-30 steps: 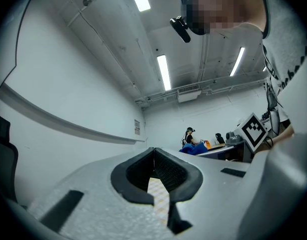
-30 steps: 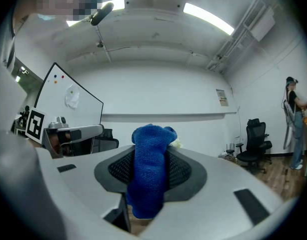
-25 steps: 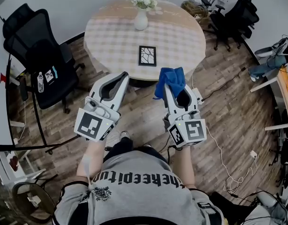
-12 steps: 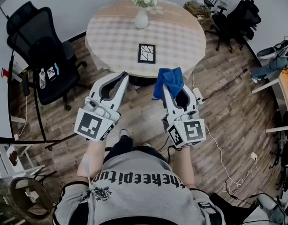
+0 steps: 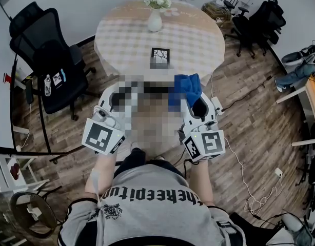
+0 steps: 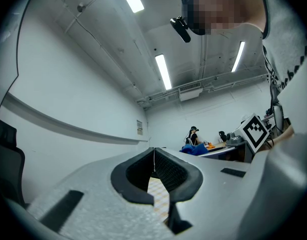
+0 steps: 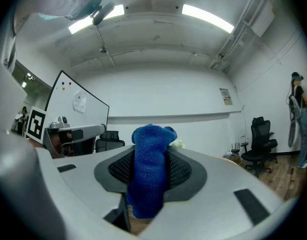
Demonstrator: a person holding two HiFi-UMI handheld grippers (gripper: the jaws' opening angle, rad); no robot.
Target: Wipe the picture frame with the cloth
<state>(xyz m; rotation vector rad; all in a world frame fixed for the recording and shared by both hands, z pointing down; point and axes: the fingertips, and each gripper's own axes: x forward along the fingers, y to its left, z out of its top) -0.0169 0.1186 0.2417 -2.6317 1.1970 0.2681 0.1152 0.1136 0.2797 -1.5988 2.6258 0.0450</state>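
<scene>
The black picture frame [image 5: 160, 53] lies flat near the front edge of the round checkered table [image 5: 128, 40]. My right gripper [image 5: 189, 97] hovers over the floor short of the table's edge, shut on a blue cloth [image 5: 184, 86] that bunches up out of its jaws; in the right gripper view the blue cloth [image 7: 149, 169] fills the gap between the pads. To the left of it and level with it, my left gripper [image 6: 154, 150] has its jaws closed tip to tip on nothing. Neither gripper touches the frame.
A white vase of flowers [image 5: 155, 13] stands at the table's far side. A black office chair [image 5: 51, 60] sits to the left, more chairs [image 5: 255, 19] at the back right. Cables [image 5: 250, 186] trail over the wooden floor on the right.
</scene>
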